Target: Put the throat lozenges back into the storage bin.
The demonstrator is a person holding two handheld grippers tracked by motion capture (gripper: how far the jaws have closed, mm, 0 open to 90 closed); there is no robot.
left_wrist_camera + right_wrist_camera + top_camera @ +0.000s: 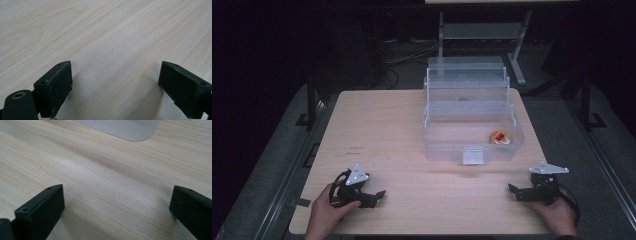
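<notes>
A clear plastic toolbox (472,145) stands open at the back right of the wooden table (387,130), its tiered trays folded out toward the far side. A small red and yellow object (500,137) lies in its bottom right corner. My left gripper (377,196) rests near the front left edge, held by a hand, jaws wide apart with nothing between them. In the left gripper view its gripper (115,82) frames bare wood. My right gripper (513,191) sits near the front right edge, open and empty. In the right gripper view its gripper (117,205) faces the toolbox latch (125,128).
The toolbox latch tab (473,155) juts toward me at the front of the box. Bare wood lies between the two grippers. Beyond the table a metal stand (482,35) and cables lie on a dark floor.
</notes>
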